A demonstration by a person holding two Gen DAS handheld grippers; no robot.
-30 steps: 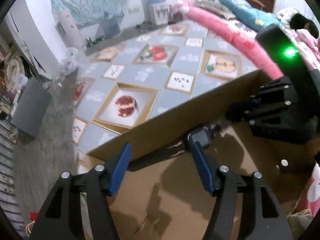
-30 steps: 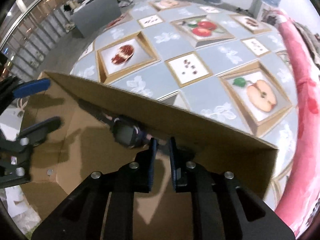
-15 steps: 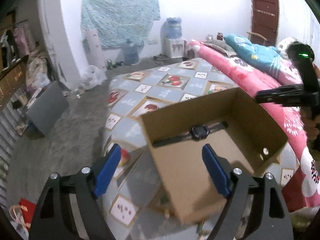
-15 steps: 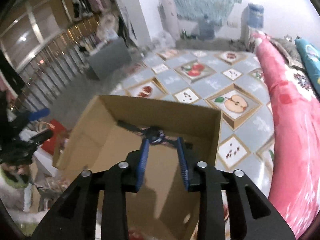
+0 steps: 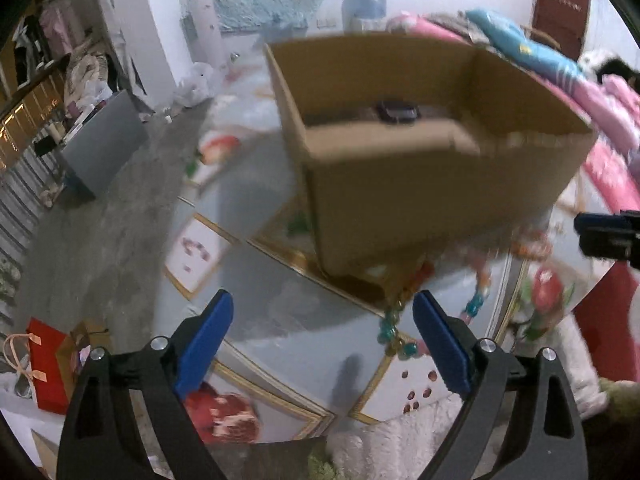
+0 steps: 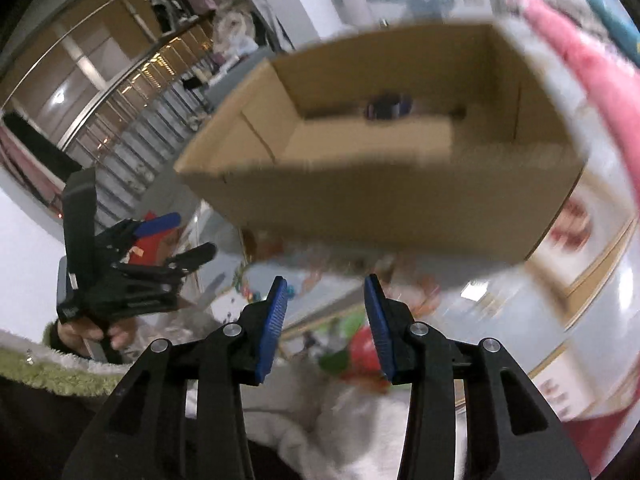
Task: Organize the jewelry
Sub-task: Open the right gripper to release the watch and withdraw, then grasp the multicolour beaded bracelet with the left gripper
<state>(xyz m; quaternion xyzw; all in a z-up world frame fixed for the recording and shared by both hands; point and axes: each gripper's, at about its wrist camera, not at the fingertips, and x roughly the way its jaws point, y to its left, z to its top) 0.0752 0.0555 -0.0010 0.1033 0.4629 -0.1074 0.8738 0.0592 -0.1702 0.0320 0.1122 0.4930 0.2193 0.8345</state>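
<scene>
The patterned bed cover [image 5: 280,320] now fills the ground under both claws, where a second ago cardboard did. The cardboard box [image 5: 420,184] sits ahead of them, the watch [image 5: 396,111] left inside at its far wall. A bead necklace [image 5: 394,320] lies between the left gripper [image 5: 324,344] pads, untouched. Left jaws have just spread wide; right gripper [image 6: 326,320] has just opened partway, empty.

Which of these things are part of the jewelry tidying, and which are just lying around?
Part of the job:
- cardboard box
- watch inside it
- beaded necklace on the bed

Just lying about:
- red gift bag
- water dispenser
- pink blanket
</scene>
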